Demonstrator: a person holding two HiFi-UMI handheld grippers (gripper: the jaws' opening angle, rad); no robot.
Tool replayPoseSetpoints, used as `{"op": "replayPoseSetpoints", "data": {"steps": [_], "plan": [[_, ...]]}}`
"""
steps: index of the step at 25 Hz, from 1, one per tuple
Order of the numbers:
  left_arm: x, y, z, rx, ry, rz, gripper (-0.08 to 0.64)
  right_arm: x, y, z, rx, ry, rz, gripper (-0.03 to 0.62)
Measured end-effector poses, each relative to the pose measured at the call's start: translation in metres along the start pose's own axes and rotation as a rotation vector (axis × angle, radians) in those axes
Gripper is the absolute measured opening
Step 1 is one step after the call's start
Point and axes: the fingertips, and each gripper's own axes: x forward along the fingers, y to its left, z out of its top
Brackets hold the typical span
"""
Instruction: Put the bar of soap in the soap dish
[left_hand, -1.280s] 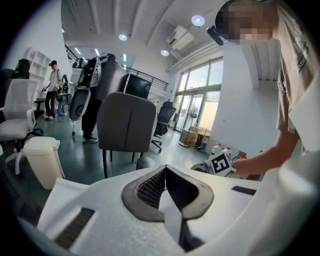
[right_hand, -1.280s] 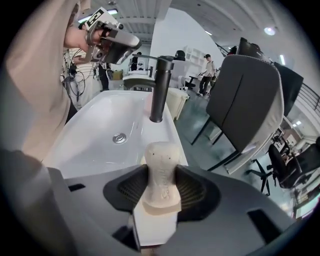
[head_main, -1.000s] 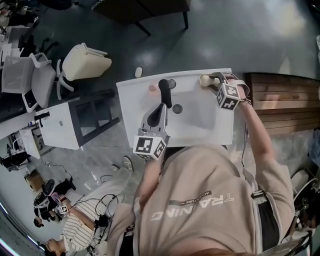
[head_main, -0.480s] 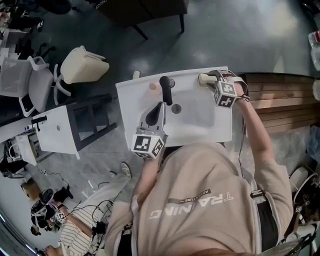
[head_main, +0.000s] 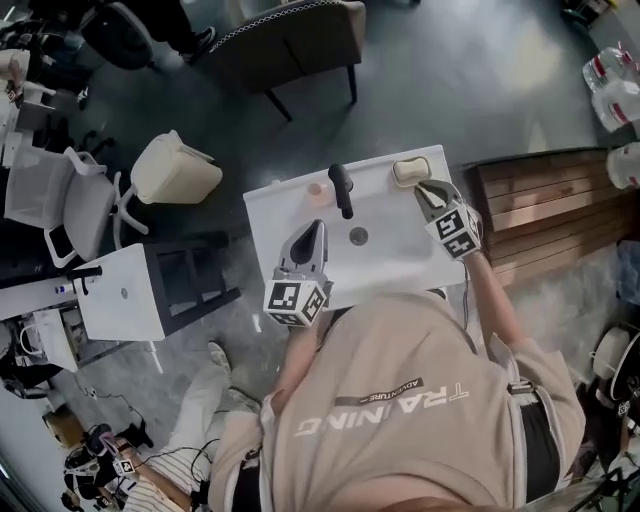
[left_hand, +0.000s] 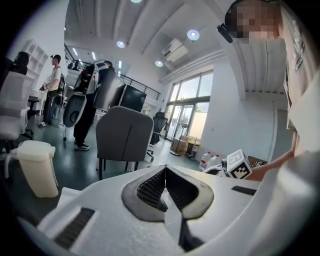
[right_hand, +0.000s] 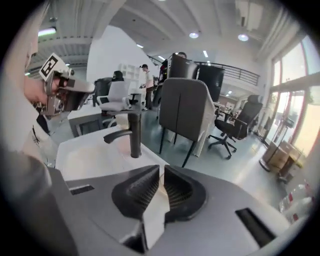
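A cream bar of soap (head_main: 412, 170) lies in the soap dish (head_main: 399, 180) at the far right corner of the white sink (head_main: 400, 250). My right gripper (head_main: 425, 191) hovers just in front of the dish, clear of the soap. Its jaws are closing, almost together, and nothing is between them. The soap does not show in the right gripper view. My left gripper (head_main: 314, 229) hangs over the sink's left half, in front of the black faucet (head_main: 341, 189), shut and empty. From the right gripper view I see the faucet (right_hand: 132, 137) and the left gripper (right_hand: 67, 97).
A small pink thing (head_main: 318, 189) sits on the sink rim left of the faucet. A cream bin (head_main: 175, 168) and a white cabinet (head_main: 125, 292) stand to the left. A grey chair (head_main: 290, 40) is beyond the sink, a wooden bench (head_main: 545, 205) to the right.
My right gripper has let go of the soap, lifted back from the dish and brought its jaws together. The soap stays in the dish. The left gripper has shifted a little.
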Motion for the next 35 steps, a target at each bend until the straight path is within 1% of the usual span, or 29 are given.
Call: {"op": "replayPoseSetpoints", "data": {"steps": [2, 4, 5, 8, 9, 11, 12, 15, 16, 18, 20, 24, 27, 31, 35], "plan": [[-0.006, 0.004, 0.004, 0.013, -0.01, -0.007, 0.009, -0.012, 0.007, 0.01, 0.059, -0.051, -0.03, 0.025], [-0.012, 0.008, 0.006, 0.025, -0.011, -0.016, 0.011, -0.02, 0.019, 0.021, 0.116, -0.089, -0.032, 0.02], [-0.015, 0.007, 0.006, 0.027, -0.01, -0.023, 0.011, -0.023, 0.025, 0.027, 0.16, -0.114, -0.027, 0.018], [-0.019, -0.002, 0.002, 0.026, -0.01, -0.054, 0.011, -0.036, 0.037, 0.038, 0.347, -0.205, -0.009, 0.015], [-0.019, -0.006, 0.002, 0.03, -0.012, -0.067, 0.011, -0.039, 0.04, 0.043, 0.378, -0.227, -0.017, 0.015], [-0.018, -0.008, 0.004, 0.043, -0.021, -0.084, 0.009, -0.043, 0.046, 0.053, 0.374, -0.245, -0.043, 0.014], [-0.018, -0.008, 0.005, 0.047, -0.027, -0.089, 0.011, -0.044, 0.051, 0.058, 0.366, -0.249, -0.041, 0.014], [-0.022, -0.008, 0.011, 0.059, -0.042, -0.103, 0.011, -0.054, 0.071, 0.071, 0.373, -0.262, 0.012, 0.014], [-0.022, -0.008, 0.014, 0.07, -0.046, -0.109, 0.011, -0.058, 0.076, 0.075, 0.355, -0.267, 0.016, 0.014], [-0.02, -0.006, 0.025, 0.095, -0.053, -0.118, 0.009, -0.068, 0.08, 0.086, 0.285, -0.278, -0.003, 0.014], [-0.018, -0.003, 0.037, 0.112, -0.07, -0.12, 0.011, -0.077, 0.081, 0.097, 0.249, -0.303, -0.015, 0.014], [-0.016, -0.001, 0.064, 0.148, -0.126, -0.127, 0.011, -0.095, 0.072, 0.123, 0.221, -0.382, -0.016, 0.014], [-0.018, -0.007, 0.082, 0.188, -0.153, -0.136, 0.011, -0.115, 0.061, 0.146, 0.204, -0.456, -0.034, 0.014], [-0.018, -0.009, 0.106, 0.213, -0.209, -0.103, 0.009, -0.137, 0.051, 0.174, 0.191, -0.58, -0.06, 0.014], [-0.018, -0.013, 0.117, 0.21, -0.243, -0.079, 0.011, -0.143, 0.047, 0.18, 0.195, -0.606, -0.08, 0.014]]}}
